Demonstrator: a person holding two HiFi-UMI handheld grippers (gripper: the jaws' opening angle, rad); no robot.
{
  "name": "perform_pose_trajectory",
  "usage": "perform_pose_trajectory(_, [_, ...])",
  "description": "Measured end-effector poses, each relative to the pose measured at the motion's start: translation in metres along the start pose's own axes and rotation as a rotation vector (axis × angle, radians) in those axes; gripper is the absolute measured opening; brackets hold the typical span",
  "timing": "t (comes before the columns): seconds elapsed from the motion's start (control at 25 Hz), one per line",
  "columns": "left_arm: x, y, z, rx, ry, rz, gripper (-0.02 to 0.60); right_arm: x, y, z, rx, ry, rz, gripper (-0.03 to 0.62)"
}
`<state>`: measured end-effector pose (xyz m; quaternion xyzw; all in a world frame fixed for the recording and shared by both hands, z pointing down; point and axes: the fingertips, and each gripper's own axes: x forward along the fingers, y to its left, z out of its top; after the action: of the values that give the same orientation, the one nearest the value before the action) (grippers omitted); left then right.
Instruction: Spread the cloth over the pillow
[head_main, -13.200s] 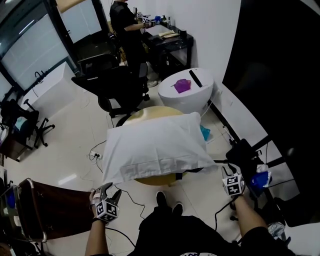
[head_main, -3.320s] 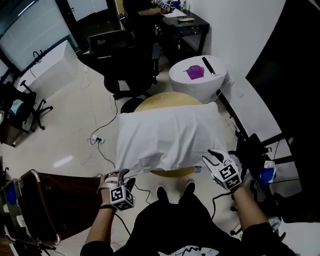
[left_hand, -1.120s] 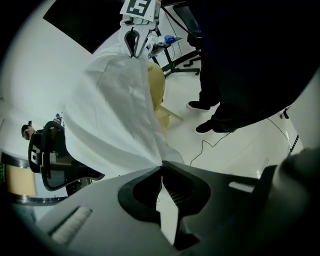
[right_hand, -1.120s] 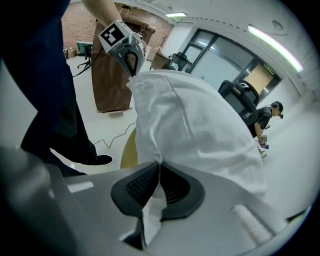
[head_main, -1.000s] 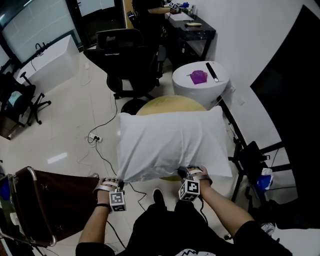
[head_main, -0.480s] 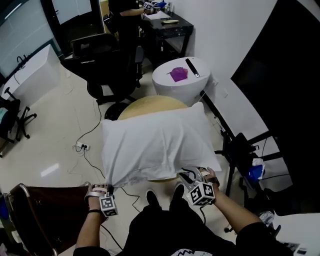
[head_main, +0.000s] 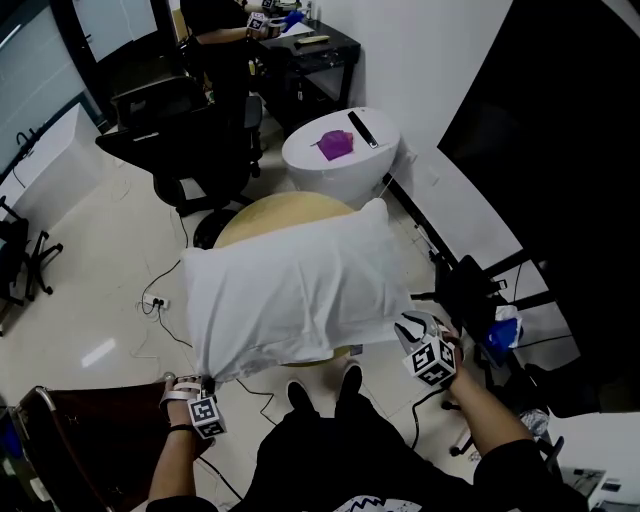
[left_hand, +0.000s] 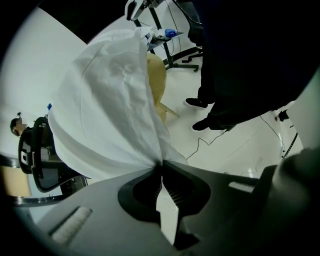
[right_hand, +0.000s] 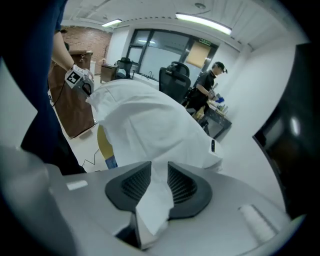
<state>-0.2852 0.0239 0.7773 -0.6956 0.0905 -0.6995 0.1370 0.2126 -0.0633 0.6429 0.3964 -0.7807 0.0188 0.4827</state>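
Cloth (head_main: 290, 285): white, draped and bulging over the round yellow bench (head_main: 275, 205), centre of scene. My left gripper (left_hand: 161, 165): clamped tight on its near left corner. My right gripper (right_hand: 159, 167): at the near right corner, jaws just eased to a narrow gap, cloth fold lying loose between them

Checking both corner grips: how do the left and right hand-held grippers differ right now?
The left hand-held gripper has jaws shut tight on the cloth; the right hand-held gripper has jaws apart, having just been opening, with cloth lying between them. Left is at the near left corner, right at the near right. Both meet the same cloth edge.
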Motion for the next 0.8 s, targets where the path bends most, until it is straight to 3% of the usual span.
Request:
perform_pose_trajectory(0.32, [0.003,0.001,0.000,-0.038,0.038,-0.028,0.001,0.013,-0.054,-0.084,0.323,0.061,0.033,0.117])
perform_pose_trajectory(0.8, [0.005,0.000,0.001,-0.085,0.100,-0.076,0.001,0.059,-0.027,-0.122,0.693,0.107,0.354,0.118])
